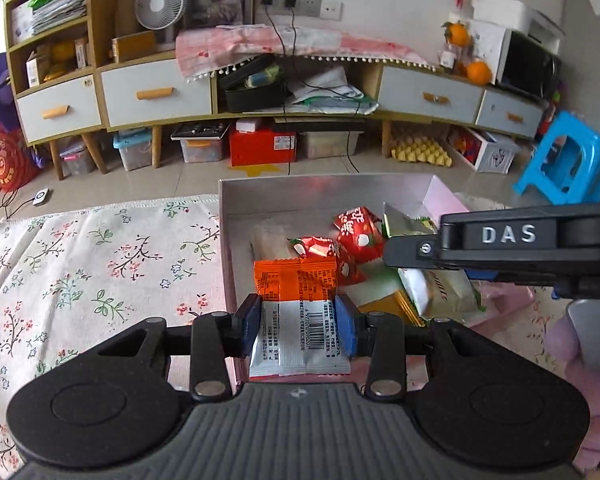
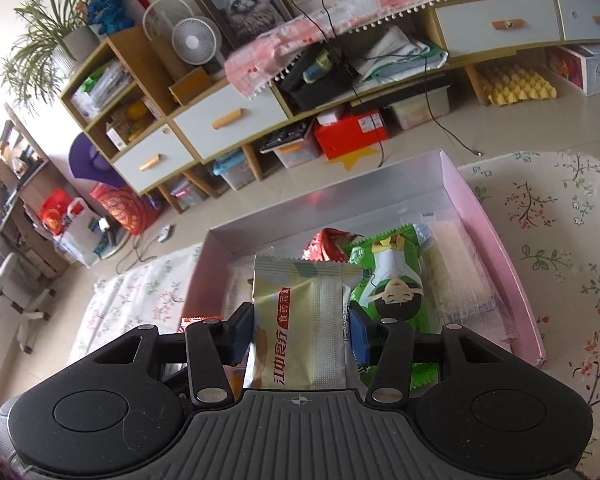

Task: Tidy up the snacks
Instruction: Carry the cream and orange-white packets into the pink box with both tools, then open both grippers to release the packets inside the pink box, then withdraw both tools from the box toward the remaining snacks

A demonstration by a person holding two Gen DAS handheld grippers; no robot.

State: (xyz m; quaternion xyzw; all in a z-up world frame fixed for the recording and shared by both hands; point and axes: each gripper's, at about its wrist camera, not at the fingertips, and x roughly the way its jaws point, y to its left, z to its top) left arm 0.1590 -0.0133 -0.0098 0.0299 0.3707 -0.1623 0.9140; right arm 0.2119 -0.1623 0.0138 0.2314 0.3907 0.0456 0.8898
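Note:
A pink box [image 1: 228, 248] with a silver inside sits on the flowered cloth and holds several snack packets. My left gripper [image 1: 297, 322] is shut on an orange and white packet [image 1: 296, 308] at the box's near edge. Red packets [image 1: 356, 232] and a green-white packet [image 1: 440, 288] lie further in. My right gripper [image 2: 300, 328] is shut on a beige packet with a red label [image 2: 300, 320], held over the box [image 2: 496, 240]. A green packet with a cartoon face [image 2: 392, 276] and a clear wafer packet [image 2: 456, 272] lie under it. The right gripper's black body [image 1: 508, 240] reaches in from the right in the left wrist view.
The flowered cloth [image 1: 80, 272] spreads left of the box and also to its right [image 2: 572, 240]. A pink plush toy [image 1: 588, 380] lies at the right. A long cabinet [image 1: 156, 92] with drawers, storage boxes beneath it and a blue stool [image 1: 568, 164] stand behind on the tiled floor.

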